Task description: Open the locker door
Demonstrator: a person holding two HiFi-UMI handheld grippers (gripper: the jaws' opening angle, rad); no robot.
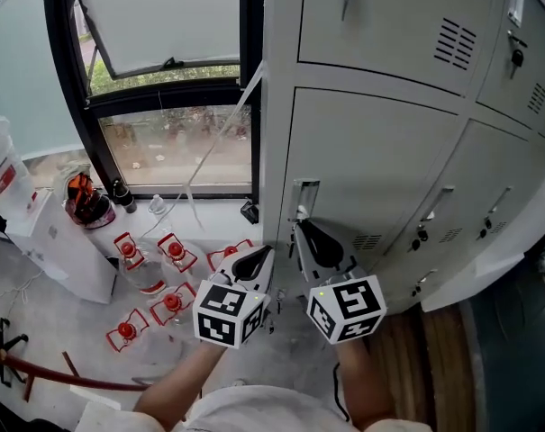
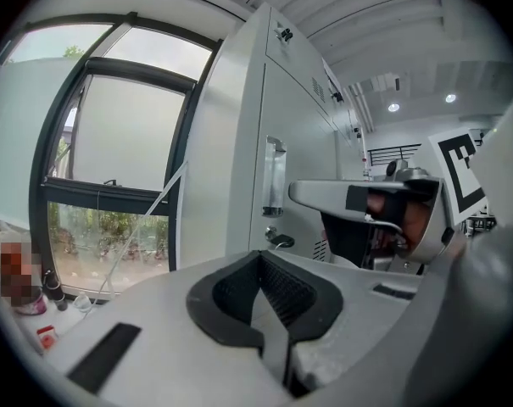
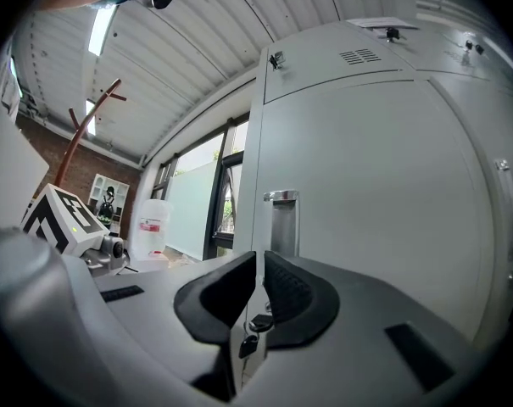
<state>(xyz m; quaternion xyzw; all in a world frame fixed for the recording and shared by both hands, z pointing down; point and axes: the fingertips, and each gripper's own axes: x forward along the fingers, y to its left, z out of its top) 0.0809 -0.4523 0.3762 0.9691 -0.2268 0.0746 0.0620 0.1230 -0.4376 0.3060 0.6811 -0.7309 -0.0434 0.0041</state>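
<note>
The locker door (image 1: 380, 169), a smooth grey sheet-metal panel with a slotted vent, sits shut and flush in its row, with its recessed metal handle (image 1: 304, 196) at the left edge, near the window (image 1: 177, 142). Both tools hang in free air before that edge, the right hand-held gripper (image 1: 306, 232) near the handle and the left hand-held gripper (image 1: 254, 261) just beside it, each with its black ribbed pads closed on nothing. Red-capped bottles (image 1: 173, 252) crowd the grey floor (image 1: 38, 331) below the window.

We wear a pale top (image 1: 245, 409); our grey left gripper (image 1: 251, 261) and right gripper (image 1: 313, 239) have black ridged pads (image 2: 232, 292) and marker-printed white cubes (image 1: 229, 314).
</note>
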